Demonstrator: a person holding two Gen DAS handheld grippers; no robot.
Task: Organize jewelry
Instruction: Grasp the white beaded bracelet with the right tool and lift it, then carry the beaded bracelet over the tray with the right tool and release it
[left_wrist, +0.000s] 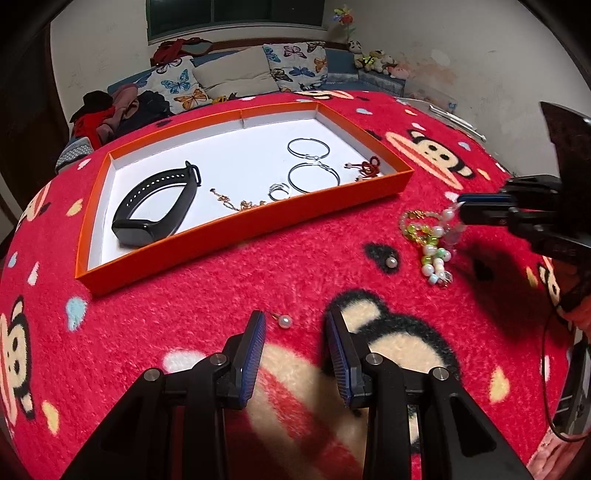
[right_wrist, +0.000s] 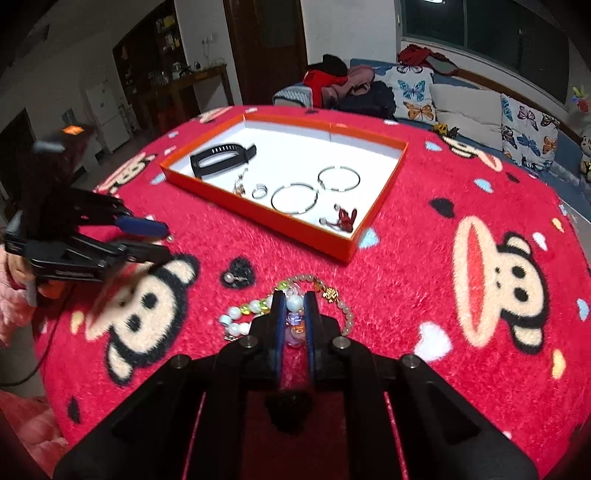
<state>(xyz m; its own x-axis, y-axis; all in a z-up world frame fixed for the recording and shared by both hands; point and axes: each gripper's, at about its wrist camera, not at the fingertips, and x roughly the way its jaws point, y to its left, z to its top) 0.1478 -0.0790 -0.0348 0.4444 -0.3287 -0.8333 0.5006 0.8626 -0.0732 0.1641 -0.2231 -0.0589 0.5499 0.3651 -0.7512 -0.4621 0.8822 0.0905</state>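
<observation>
Right gripper (right_wrist: 294, 301) is clamped on the beaded bracelet (right_wrist: 295, 314): beads sit squeezed between its blue pads, the rest of the strand trails onto the red monkey-print blanket (right_wrist: 406, 258) covering the worktop. In the left wrist view the same bracelet (left_wrist: 432, 240) hangs from the right gripper (left_wrist: 461, 208) at the right edge, pearl and green beads draping down to the blanket (left_wrist: 258, 277).

Left gripper (left_wrist: 295, 325) is partly open, nothing between the fingers. It hangs low over the near side of the blanket, with a pearl earring (left_wrist: 283, 320) lying just inside its left finger (left_wrist: 255, 343); can't tell if they touch. From the right wrist view the left gripper (right_wrist: 162, 240) is at the left edge, blurred, with a pink sleeve (right_wrist: 11, 306) behind it.

A second small pearl piece (left_wrist: 390, 263) lies on a black heart patch of the blanket, between the left gripper and the bracelet; in the right wrist view it (right_wrist: 231, 277) is just left of the bracelet.

Orange tray (left_wrist: 229, 236), white inside, sits on the far side of the worktop. Contents, left to right: black fitness band (left_wrist: 159, 206), gold chain (left_wrist: 236, 201) against the near wall, silver ring (left_wrist: 279, 192), two large silver hoops (left_wrist: 312, 166), red knotted charm (left_wrist: 369, 168) in the right corner. Right wrist view shows the same tray (right_wrist: 295, 230) far of the bracelet, well apart from it.
</observation>
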